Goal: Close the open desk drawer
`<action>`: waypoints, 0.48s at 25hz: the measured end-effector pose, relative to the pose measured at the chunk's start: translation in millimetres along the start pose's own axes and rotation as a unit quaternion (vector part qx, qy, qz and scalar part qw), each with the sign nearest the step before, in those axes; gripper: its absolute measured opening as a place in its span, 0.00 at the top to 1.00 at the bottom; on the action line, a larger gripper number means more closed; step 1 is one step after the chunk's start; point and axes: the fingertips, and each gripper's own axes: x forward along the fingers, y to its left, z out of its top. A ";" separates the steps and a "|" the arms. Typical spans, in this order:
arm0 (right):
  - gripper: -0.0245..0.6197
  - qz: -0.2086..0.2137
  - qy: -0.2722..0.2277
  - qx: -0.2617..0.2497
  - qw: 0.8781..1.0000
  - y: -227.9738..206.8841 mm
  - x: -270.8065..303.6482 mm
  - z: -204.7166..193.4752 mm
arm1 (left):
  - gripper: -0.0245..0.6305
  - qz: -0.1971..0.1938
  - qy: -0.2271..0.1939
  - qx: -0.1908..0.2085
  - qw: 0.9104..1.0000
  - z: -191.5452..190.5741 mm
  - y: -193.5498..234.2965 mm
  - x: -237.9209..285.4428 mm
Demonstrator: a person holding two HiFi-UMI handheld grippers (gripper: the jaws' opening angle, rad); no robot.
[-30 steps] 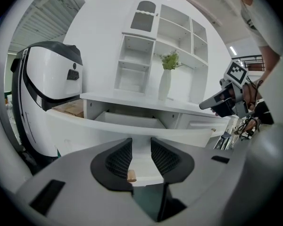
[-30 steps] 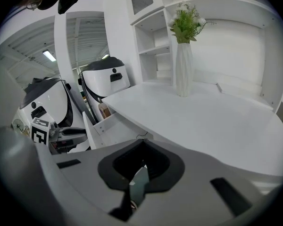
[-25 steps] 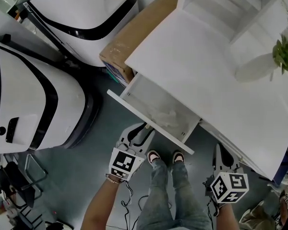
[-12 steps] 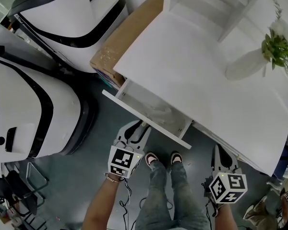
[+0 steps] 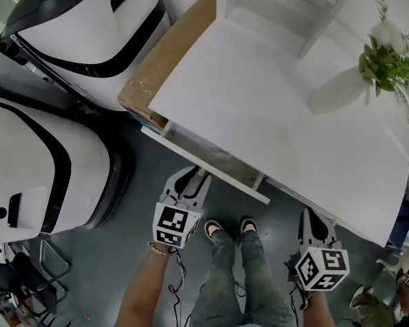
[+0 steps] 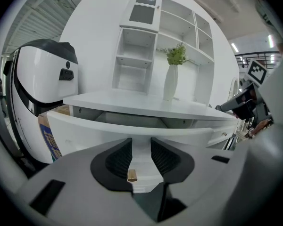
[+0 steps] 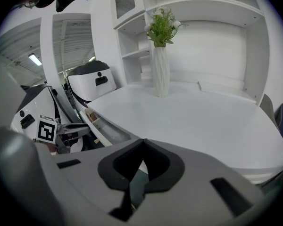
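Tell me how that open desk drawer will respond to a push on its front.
The drawer front looks like a rigid flat panel, so it probably won't flex. It likely slides straight in under the desk top. The vase above is tall and narrow, so a hard slam might rock it.

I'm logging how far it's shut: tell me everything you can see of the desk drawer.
The drawer is white, painted board by its look, with a long flat front. It sits level, partly open, jutting slightly from under the desk top; a strip of its inside shows. The left gripper is at its front, jaws apart; contact is unclear.
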 end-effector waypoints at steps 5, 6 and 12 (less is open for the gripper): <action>0.95 -0.007 0.000 0.008 1.000 -7.3 0.2 0.5 | 0.75 0.001 -0.002 0.000 1.000 6.9 1.5 12.3; 0.95 -0.008 0.001 0.009 1.000 -8.2 0.7 0.5 | 0.75 0.001 -0.002 0.001 1.000 7.9 1.5 14.4; 0.95 -0.009 0.001 0.012 1.000 -12.3 6.0 2.4 | 0.75 0.001 -0.003 0.004 1.000 13.5 1.4 25.5</action>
